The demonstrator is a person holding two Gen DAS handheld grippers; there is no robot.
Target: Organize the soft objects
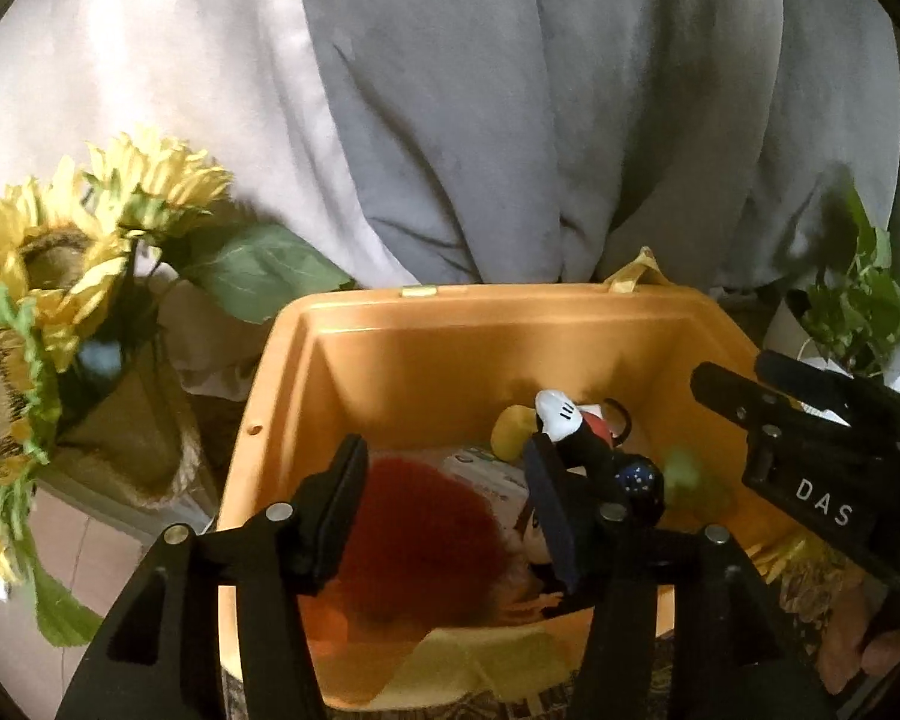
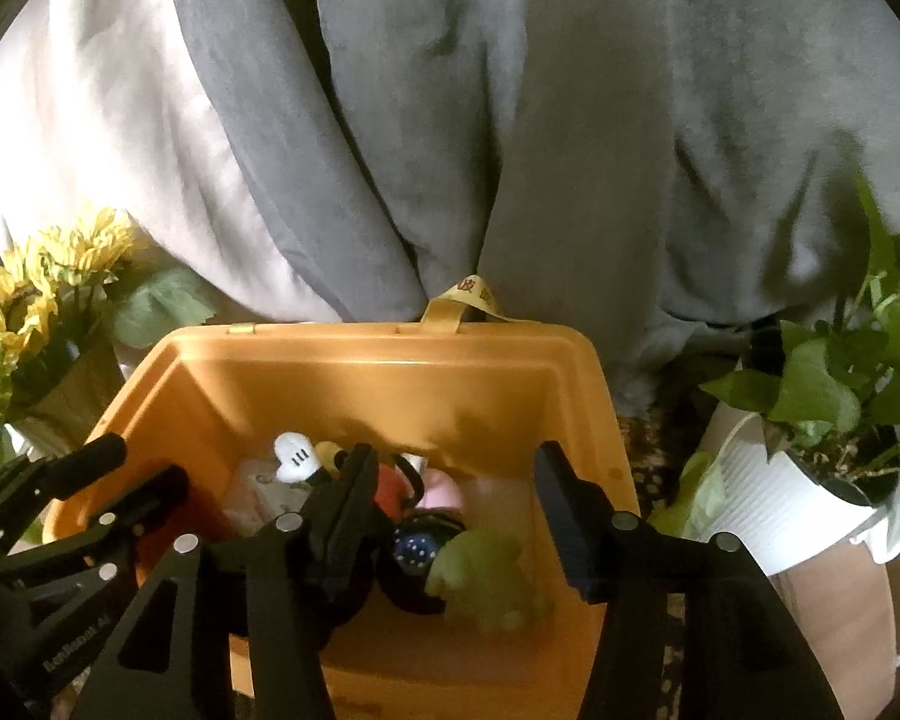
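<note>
An orange plastic bin (image 1: 426, 330) (image 2: 360, 372) holds several soft toys. A red fluffy toy (image 1: 426, 540) lies at its left. A Mickey-style plush with a white glove (image 1: 561, 414) (image 2: 297, 456) lies in the middle. A green plush (image 2: 486, 576) (image 1: 687, 477) lies at the right, blurred. My left gripper (image 1: 450, 510) is open above the red toy and holds nothing. My right gripper (image 2: 456, 510) is open above the green plush and holds nothing. The right gripper also shows in the left wrist view (image 1: 768, 396).
Artificial sunflowers (image 1: 48, 258) (image 2: 24, 306) in a woven pot stand left of the bin. A leafy plant in a white ribbed pot (image 2: 792, 510) stands to the right. Grey and white curtains (image 1: 510, 120) hang behind. A yellow cloth (image 1: 480, 660) lies at the bin's near edge.
</note>
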